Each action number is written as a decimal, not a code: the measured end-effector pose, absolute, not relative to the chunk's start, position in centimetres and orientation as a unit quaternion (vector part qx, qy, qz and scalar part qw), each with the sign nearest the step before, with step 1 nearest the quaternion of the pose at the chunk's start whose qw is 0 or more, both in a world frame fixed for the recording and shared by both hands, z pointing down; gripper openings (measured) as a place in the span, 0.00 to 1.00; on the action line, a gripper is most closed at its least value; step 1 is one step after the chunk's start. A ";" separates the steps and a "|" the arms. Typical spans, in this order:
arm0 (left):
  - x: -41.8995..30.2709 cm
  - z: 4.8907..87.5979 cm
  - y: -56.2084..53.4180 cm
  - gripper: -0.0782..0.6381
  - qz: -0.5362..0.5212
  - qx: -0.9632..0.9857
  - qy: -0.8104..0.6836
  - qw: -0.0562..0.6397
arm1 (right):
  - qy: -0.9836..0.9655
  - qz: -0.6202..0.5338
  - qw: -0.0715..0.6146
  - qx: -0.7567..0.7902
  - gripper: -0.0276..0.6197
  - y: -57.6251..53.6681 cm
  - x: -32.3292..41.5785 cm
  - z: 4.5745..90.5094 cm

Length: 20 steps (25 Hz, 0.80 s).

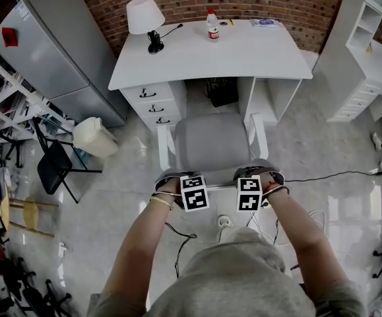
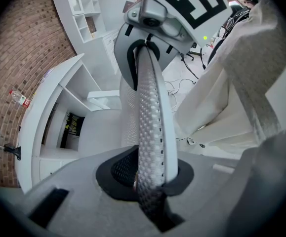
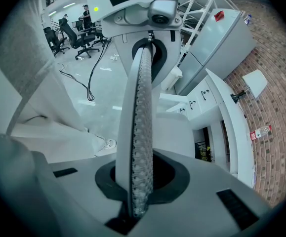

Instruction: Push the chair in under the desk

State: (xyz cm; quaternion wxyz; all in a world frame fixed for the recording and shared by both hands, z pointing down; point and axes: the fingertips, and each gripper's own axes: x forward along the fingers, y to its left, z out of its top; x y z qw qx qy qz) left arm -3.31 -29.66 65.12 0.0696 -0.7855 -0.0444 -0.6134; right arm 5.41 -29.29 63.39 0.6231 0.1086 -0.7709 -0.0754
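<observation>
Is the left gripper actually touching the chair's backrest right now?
Touching. The left gripper view shows the left gripper clamped on the mesh top edge of the backrest, with no gap on either side.

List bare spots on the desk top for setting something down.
The desk is bare across its whole front and middle, from below the lamp to the right edge. Clutter sits only along the back edge: lamp, bottle, a small flat blue item at right.

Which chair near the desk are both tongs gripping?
The grey chair with white armrests facing the desk; left tongs and right tongs clamp its backrest. The black folding chair stands apart at left, untouched.
</observation>
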 end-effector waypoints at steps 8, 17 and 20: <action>-2.8 65.2 -31.8 0.19 -0.614 -0.785 -0.045 0.070 | -0.770 -0.075 0.624 0.110 0.08 -31.4 5.9 63.4; -2.6 65.1 -33.6 0.19 -0.612 -0.786 -0.047 0.069 | -0.771 -0.075 0.623 0.111 0.08 -33.2 6.1 63.4; -2.4 65.0 -34.4 0.19 -0.612 -0.786 -0.048 0.067 | -0.771 -0.073 0.623 0.110 0.08 -34.0 6.3 63.2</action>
